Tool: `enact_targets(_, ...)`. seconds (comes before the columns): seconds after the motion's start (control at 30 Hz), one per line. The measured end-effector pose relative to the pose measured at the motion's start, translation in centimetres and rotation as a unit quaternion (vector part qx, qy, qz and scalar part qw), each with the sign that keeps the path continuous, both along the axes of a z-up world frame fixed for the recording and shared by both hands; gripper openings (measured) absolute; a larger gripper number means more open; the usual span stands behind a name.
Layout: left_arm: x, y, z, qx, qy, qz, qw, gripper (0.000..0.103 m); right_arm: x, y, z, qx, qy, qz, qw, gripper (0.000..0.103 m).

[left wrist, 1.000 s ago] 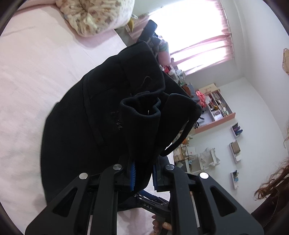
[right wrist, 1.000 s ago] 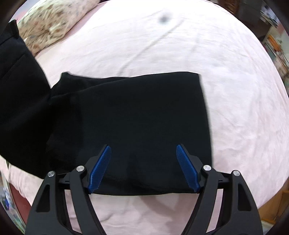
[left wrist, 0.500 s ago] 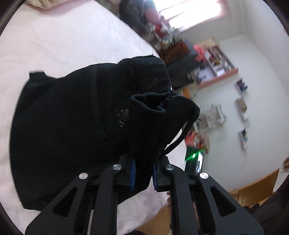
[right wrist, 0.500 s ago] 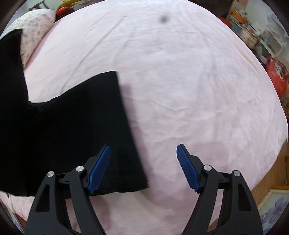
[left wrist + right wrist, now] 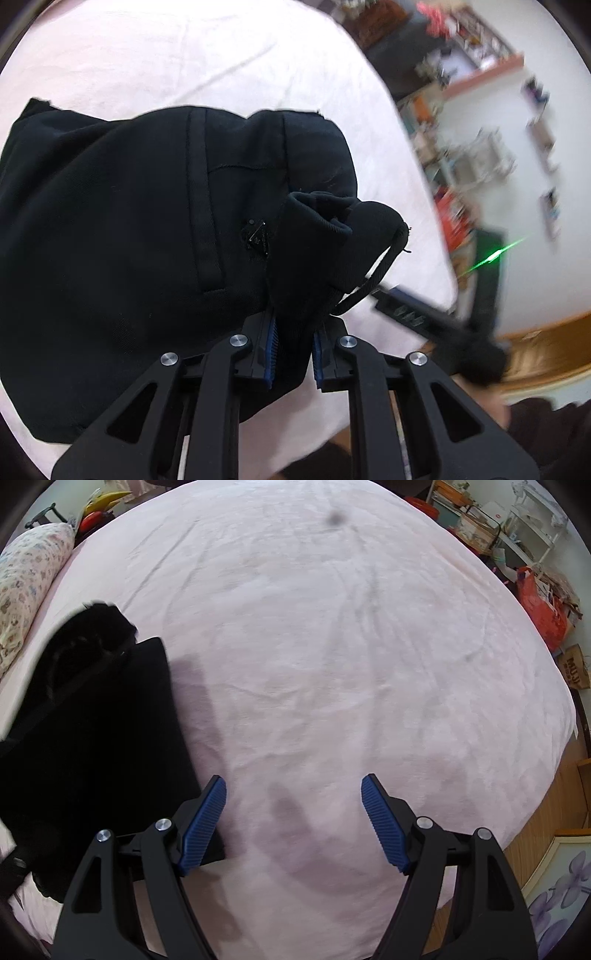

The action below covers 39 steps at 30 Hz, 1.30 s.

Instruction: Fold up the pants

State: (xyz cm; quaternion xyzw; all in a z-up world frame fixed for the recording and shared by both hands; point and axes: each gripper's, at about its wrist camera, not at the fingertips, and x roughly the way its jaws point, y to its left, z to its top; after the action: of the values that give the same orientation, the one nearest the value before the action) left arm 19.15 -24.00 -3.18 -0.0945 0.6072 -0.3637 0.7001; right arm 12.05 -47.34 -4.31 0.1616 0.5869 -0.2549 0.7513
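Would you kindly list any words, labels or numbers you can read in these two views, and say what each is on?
"MUJI": on the brown box beside the bed; the smaller line under it is too small to read.
Pale markings on the dark bar past the pants: too blurred to read.
Nothing else legible.

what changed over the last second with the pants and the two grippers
The left gripper carried the bunched waistband of the black pants over onto the rest of them. The right gripper slid off the pants onto bare pink bedsheet. Unchanged: left stays clamped, right stays open and empty.
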Motion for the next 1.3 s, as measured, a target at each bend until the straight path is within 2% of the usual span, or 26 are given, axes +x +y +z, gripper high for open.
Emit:
enact_targets(0.1,-0.5,-2.2,-0.6,0.047,-0.011,-0.030,0.9984,0.014,-0.2,-0.7,0.0,-0.006,0.002,-0.005,1.000,0.076)
enact_targets(0.17,-0.8,-3.8,-0.9,0.085,-0.030,-0.056,0.9943,0.015,0.0,-1.2,-0.1,-0.010,0.002,-0.007,1.000,0.076)
enact_targets(0.23,-1.4,-4.9,-1.6,0.140,-0.062,-0.094,0.9837,0.019,-0.1,-1.6,0.1,-0.013,0.002,-0.010,1.000,0.076)
enact_targets(0.3,-2.2,-5.6,-1.3,0.164,-0.092,-0.118,0.9750,0.023,0.0,-2.2,0.6,-0.018,-0.005,-0.015,1.000,0.076)
enact_targets(0.37,-2.9,-5.9,-0.7,0.174,-0.108,-0.136,0.9693,0.036,0.2,-2.5,1.3,-0.023,-0.019,-0.016,0.999,0.075)
enact_targets(0.4,-3.1,-6.0,-0.3,0.175,-0.106,-0.141,0.9687,0.051,0.3,-2.5,1.7,-0.026,-0.028,-0.015,0.999,0.074)
enact_targets(0.43,-3.3,-5.5,-0.3,0.164,-0.098,-0.145,0.9708,0.084,0.6,-2.6,2.4,-0.025,-0.044,-0.012,0.999,0.071)
enact_targets(0.47,-3.7,-4.8,0.3,0.129,-0.078,-0.150,0.9770,0.097,0.8,-2.5,2.9,-0.023,-0.058,-0.010,0.998,0.066)
enact_targets(0.5,-3.7,-4.1,0.8,0.104,-0.067,-0.151,0.9809,0.101,1.1,-2.5,3.5,-0.018,-0.074,-0.005,0.997,0.065)
enact_targets(0.57,-4.4,-3.1,1.6,0.076,-0.045,-0.163,0.9826,0.101,1.9,-2.2,4.8,-0.008,-0.112,0.013,0.994,0.058)
enact_targets(0.63,-4.2,-1.6,2.3,0.052,-0.034,-0.152,0.9864,0.101,3.0,-1.3,5.8,0.015,-0.150,0.045,0.988,0.053)
enact_targets(0.67,-3.3,-0.2,3.0,0.029,-0.029,-0.122,0.9917,0.101,3.7,-0.6,6.0,0.032,-0.163,0.064,0.984,0.050)
enact_targets(0.77,0.1,3.9,3.8,-0.003,-0.025,-0.022,0.9994,0.101,5.4,1.7,6.2,0.077,-0.179,0.127,0.973,0.042)
enact_targets(0.83,3.2,6.9,3.8,-0.010,-0.022,0.058,0.9980,0.101,6.5,3.5,6.0,0.098,-0.179,0.170,0.964,0.039)
enact_targets(0.93,6.9,9.8,3.4,-0.024,-0.011,0.128,0.9915,0.101,7.9,6.1,5.5,0.127,-0.173,0.215,0.953,0.034)
enact_targets(1.0,8.2,10.1,3.4,-0.020,-0.017,0.134,0.9906,0.101,8.7,7.7,4.9,0.145,-0.163,0.236,0.947,0.034)
enact_targets(1.1,8.8,9.5,2.0,0.003,-0.012,0.118,0.9930,0.101,9.1,9.5,3.4,0.144,-0.136,0.262,0.944,0.034)
enact_targets(1.17,8.7,9.5,0.0,0.014,0.021,0.115,0.9930,0.101,9.3,9.9,1.3,0.123,-0.083,0.259,0.954,0.029)
enact_targets(1.2,7.7,11.0,-0.9,0.020,0.036,0.112,0.9928,0.101,9.3,9.4,0.4,0.125,-0.068,0.251,0.958,0.024)
enact_targets(1.23,7.6,10.7,-1.9,0.030,0.047,0.106,0.9928,0.101,9.2,8.6,-0.9,0.133,-0.051,0.231,0.962,0.017)
enact_targets(1.3,8.0,10.5,-2.9,0.044,0.044,0.096,0.9934,0.101,9.0,7.3,-2.5,0.161,-0.048,0.205,0.964,0.011)
